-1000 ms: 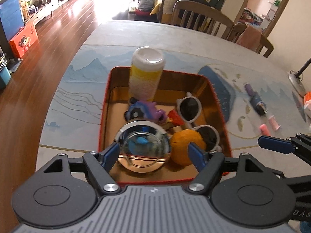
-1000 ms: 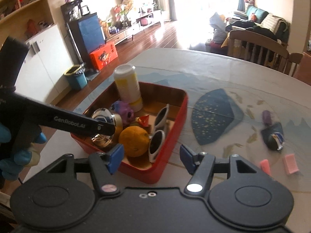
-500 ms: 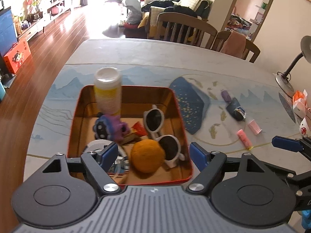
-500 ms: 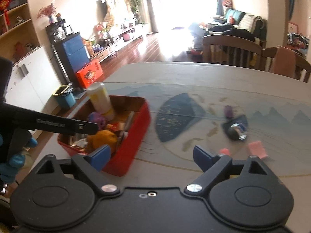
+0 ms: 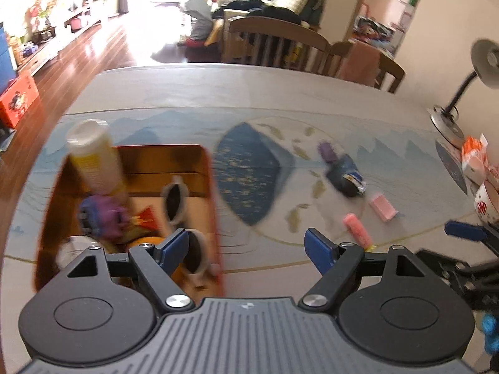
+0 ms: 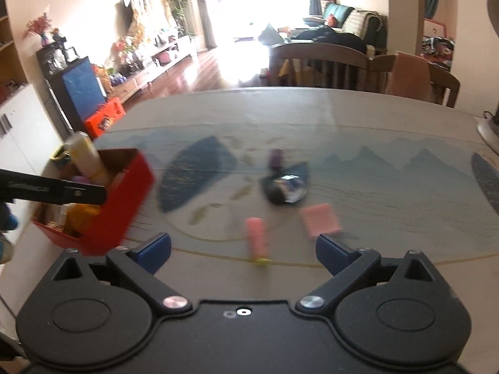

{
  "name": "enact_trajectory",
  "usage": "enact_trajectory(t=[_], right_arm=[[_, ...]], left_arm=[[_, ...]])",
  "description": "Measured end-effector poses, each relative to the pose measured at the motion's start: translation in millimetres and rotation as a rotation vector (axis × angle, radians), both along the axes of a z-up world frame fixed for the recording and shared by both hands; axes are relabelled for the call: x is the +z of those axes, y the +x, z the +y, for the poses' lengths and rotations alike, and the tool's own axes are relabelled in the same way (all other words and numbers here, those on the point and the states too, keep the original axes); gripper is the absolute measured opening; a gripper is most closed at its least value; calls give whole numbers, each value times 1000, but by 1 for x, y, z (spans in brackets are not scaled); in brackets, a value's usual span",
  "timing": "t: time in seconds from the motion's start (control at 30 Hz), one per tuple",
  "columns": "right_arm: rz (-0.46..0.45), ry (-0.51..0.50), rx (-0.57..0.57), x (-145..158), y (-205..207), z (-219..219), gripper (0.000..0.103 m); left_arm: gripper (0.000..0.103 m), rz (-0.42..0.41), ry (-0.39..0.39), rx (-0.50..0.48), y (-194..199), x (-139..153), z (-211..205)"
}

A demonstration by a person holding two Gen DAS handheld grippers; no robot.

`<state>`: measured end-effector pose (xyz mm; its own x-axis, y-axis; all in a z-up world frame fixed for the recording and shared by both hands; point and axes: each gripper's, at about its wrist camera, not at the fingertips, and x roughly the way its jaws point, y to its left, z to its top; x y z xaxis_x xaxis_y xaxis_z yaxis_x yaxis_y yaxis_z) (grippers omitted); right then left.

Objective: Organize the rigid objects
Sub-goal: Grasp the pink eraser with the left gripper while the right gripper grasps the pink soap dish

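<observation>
Right tool [image 6: 243, 246] jaws apart, empty, nearest pink cylinder [image 6: 257, 237] on surface [image 6: 374, 124]. Left tool [image 5: 246, 247] apart, empty, beside red tin [image 5: 215, 205]. Centre cylinder between fingers before clamping; blur present, slow approach.

light: strong daylight fr far window [image 6: 237, 3], blown out | glare on wood floor [image 5: 103, 40] | blur: motion smear on red box [image 6: 124, 193], both views | fisheye bend at edges | table [image 5: 249, 93] evenly lit, shadows soft
</observation>
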<state>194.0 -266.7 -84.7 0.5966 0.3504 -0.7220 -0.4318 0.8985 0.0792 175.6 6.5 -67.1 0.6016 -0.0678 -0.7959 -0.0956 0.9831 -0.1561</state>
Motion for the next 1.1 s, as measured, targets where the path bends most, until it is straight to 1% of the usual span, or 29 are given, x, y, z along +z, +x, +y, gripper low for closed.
enact_trajectory(t=[0.1, 0.27, 0.43, 0.53, 0.6, 0.77, 0.93, 1.03, 1.1], right_arm=[[8, -30, -20, -12, 16, -17, 98], [15, -81, -16, -34, 37, -34, 95], [13, -108, 39, -46, 50, -41, 95], [9, -124, 65, -52, 58, -41, 93], [12, -127, 75, -56, 64, -40, 92], [27, -127, 105, -68, 74, -38, 84], [31, -110, 151, -75, 79, -33, 80], [12, -114, 173, -77, 80, -27, 79], [-2, -116, 182, -77, 81, -25, 75]], left_arm=[[81, 17, 3, -34, 11, -6, -25], [81, 42, 14, -75, 30, -19, -65], [81, 86, 5, -71, 50, -33, -91], [81, 106, 24, -64, 62, -42, -104], [81, 120, 37, -60, 68, -48, -111], [81, 146, 54, -43, 77, -60, -121], [81, 160, 63, -38, 86, -69, -132], [81, 161, 63, -32, 92, -75, -135], [81, 164, 65, -30, 95, -77, -137]])
